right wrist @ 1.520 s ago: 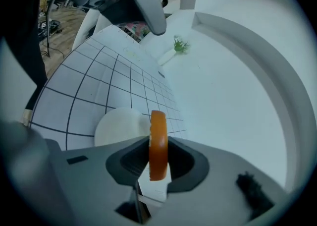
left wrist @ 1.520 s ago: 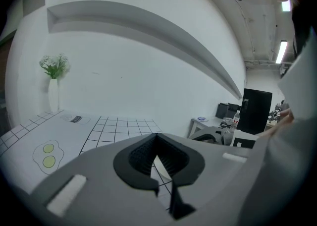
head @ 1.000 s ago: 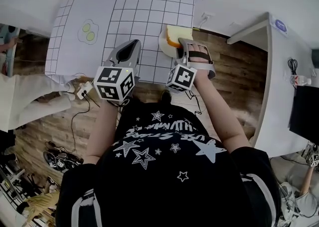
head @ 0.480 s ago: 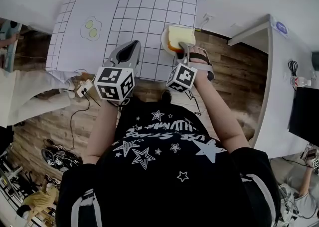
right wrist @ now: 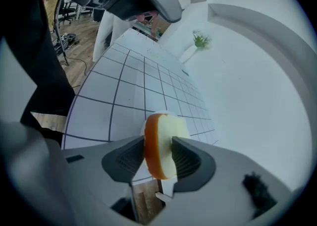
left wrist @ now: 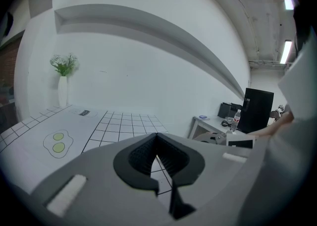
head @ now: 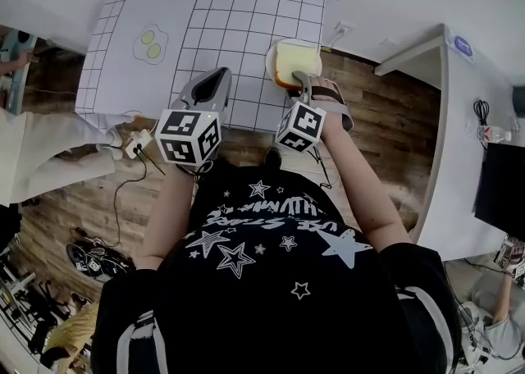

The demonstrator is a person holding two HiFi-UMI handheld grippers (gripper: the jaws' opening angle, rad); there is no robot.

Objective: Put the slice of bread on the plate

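Observation:
A slice of bread (head: 297, 59) with an orange-brown crust lies over the white plate (head: 271, 61) at the near right edge of the grid mat. My right gripper (head: 302, 79) reaches it from the near side. In the right gripper view the bread (right wrist: 161, 145) stands edge-on between the jaws of my right gripper (right wrist: 157, 146). The jaws are opening, and the pads sit close beside both faces. My left gripper (head: 217, 77) hovers over the mat's near edge, left of the plate. Its tips meet with nothing between them (left wrist: 157, 138).
The grid mat (head: 246, 11) carries a fried-egg drawing (head: 148, 44) at the left. A white vase with flowers (left wrist: 63, 91) stands at the far corner. A power strip (head: 135, 147) lies on the wooden floor, and a desk (head: 467, 126) stands to the right.
My right gripper has sunk a little towards the plate with the bread, and the slice now lies lower on the plate. The left gripper has stayed where it was.

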